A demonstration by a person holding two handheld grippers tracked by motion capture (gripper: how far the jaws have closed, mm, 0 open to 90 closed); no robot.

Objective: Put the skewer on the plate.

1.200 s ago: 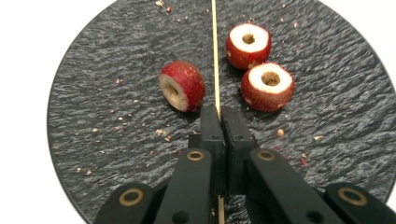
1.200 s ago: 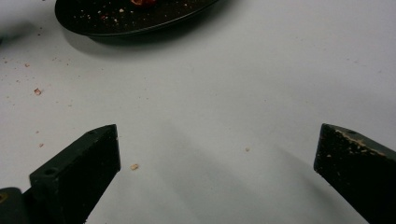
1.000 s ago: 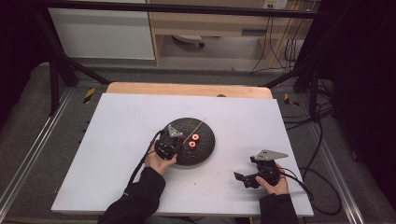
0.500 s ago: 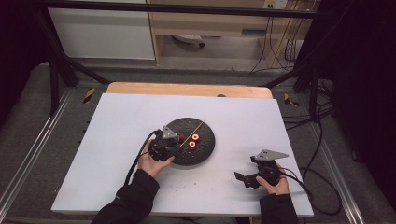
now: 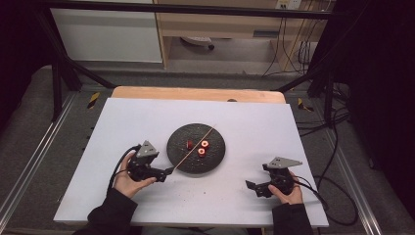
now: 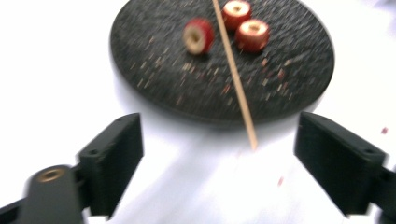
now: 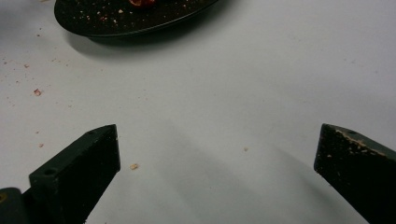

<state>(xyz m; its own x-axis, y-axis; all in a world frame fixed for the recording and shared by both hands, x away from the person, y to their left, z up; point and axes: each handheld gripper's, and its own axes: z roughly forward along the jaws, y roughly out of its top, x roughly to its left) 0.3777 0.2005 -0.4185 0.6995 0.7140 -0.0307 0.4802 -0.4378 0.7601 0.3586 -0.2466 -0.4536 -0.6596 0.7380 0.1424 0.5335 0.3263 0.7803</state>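
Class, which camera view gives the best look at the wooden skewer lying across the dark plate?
The left gripper view: the wooden skewer runs close and large across the dark plate, between the red fruit pieces, its near end past the rim. The high view shows the skewer whole but thin. The right gripper view catches just the plate's edge.

Lower left of the high view: a black left gripper (image 5: 169,171) topped by a grey three-cornered plate, a black cable looping behind it; lower right: the matching right gripper (image 5: 253,187) with the same plate and cable; both forearms wear dark sleeves; the blocky black jaws carry small screw holes.
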